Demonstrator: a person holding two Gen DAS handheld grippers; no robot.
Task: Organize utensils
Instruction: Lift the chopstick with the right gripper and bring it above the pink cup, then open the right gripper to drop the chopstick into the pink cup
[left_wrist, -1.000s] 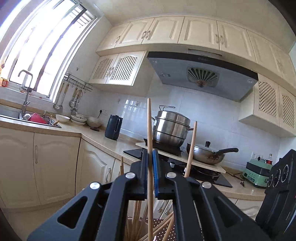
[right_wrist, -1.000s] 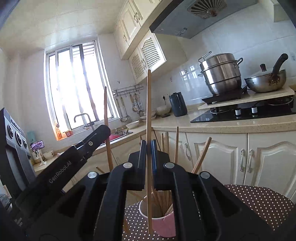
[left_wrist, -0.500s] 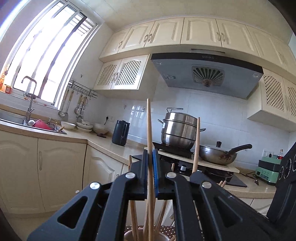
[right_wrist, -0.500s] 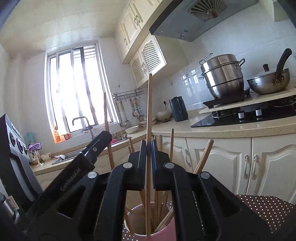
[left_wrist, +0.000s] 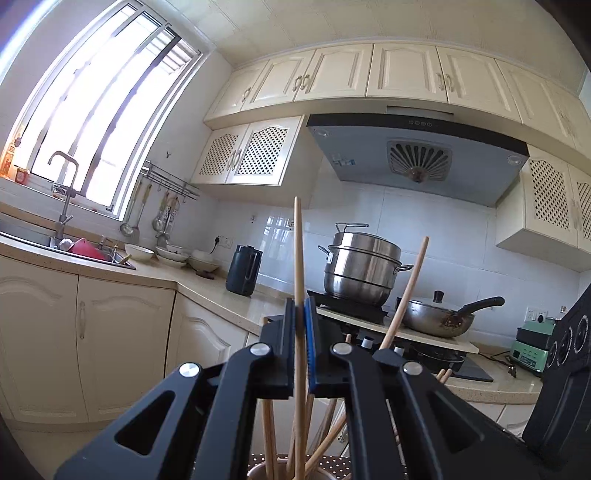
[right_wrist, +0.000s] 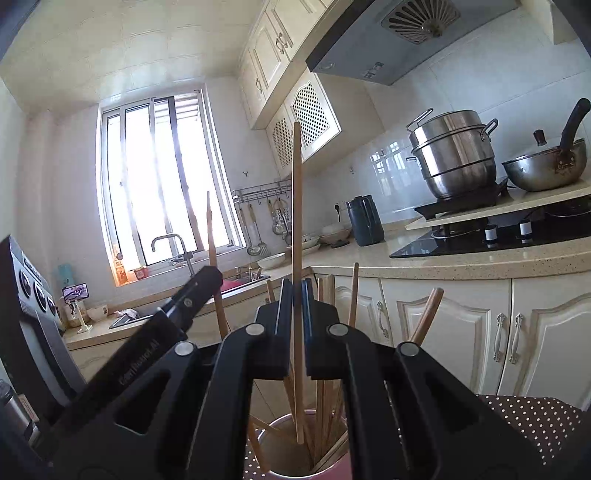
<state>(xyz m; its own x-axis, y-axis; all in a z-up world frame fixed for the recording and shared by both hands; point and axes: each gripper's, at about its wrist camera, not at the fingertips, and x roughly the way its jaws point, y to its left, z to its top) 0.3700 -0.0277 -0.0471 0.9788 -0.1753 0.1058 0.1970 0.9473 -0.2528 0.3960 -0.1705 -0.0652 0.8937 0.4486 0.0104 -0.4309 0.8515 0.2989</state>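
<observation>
The right gripper is clenching one chopstick, its tip sitting inside the cup at 6 o'clock among other sticks. The left gripper is pinching another chopstick over the cup, whose base is being cut off. The polka-dot cloth is lying at 4 o'clock.

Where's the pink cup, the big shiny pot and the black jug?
pink cup (right_wrist: 334, 469): right wrist view, on its pink front wall.
big shiny pot (right_wrist: 456, 155): right wrist view, on its steel side.
black jug (left_wrist: 243, 273): left wrist view, on its body.
</observation>
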